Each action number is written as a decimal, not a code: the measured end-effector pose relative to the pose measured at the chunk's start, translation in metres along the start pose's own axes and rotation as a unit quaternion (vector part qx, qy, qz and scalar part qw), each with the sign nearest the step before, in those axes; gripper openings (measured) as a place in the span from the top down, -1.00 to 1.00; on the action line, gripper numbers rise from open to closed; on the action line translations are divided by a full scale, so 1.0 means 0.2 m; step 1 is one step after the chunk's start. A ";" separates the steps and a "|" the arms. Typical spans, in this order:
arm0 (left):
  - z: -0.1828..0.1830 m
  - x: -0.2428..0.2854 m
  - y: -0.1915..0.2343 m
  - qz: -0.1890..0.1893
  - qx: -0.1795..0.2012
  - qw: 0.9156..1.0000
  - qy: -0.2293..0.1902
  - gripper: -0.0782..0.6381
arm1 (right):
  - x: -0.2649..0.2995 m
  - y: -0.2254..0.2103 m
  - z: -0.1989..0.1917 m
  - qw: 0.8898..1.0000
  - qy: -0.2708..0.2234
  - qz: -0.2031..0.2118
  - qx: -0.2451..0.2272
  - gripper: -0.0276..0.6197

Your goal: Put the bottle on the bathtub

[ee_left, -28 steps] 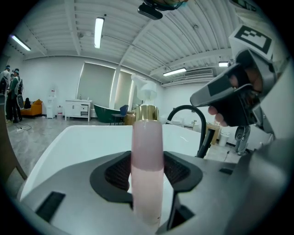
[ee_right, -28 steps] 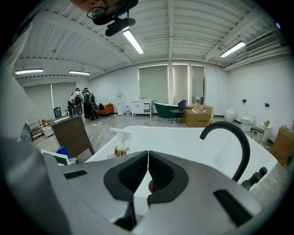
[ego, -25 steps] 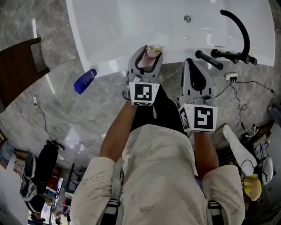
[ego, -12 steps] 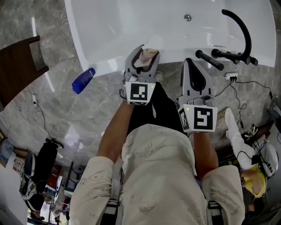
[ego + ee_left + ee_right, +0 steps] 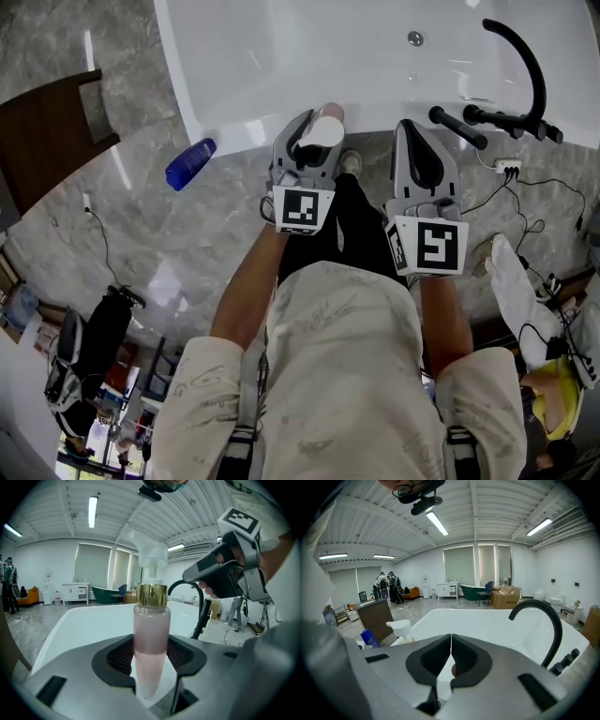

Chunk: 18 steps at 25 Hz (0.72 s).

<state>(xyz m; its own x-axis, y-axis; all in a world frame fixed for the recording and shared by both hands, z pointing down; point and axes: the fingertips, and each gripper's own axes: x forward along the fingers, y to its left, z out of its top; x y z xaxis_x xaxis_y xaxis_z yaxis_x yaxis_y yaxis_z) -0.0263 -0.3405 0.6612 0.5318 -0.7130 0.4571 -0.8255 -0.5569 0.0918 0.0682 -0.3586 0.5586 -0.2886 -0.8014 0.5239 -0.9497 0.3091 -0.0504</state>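
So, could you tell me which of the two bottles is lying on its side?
The blue bottle, lying on its side by the bathtub's outer edge. The pink pump bottle is upright, clamped in the left gripper.

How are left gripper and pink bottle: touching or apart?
Touching: the left gripper view shows the left gripper clamping the pink bottle between its pads.

The grey marbled floor is carrying the white bathtub along the top, with a blue bottle sitting just beside the tub's rim, a dark wooden cabinet standing at the left and a thin cable trailing below it.
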 end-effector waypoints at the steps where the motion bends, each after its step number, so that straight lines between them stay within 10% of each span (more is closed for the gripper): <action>1: -0.01 -0.01 0.00 0.000 0.003 1.000 0.003 0.19 | 0.00 0.00 0.00 1.000 -0.002 0.000 0.002 0.94; 18: -0.05 -0.08 -0.08 -0.008 0.020 0.999 0.027 0.19 | -0.07 -0.02 0.00 1.000 -0.011 -0.005 0.006 0.94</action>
<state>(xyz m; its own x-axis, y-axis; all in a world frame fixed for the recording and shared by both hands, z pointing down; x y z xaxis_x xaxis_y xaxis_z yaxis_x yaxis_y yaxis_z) -0.0239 -0.3161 0.6623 0.5329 -0.6800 0.5035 -0.8080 -0.5856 0.0643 0.0763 -0.3489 0.5516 -0.2811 -0.8159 0.5052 -0.9540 0.2950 -0.0544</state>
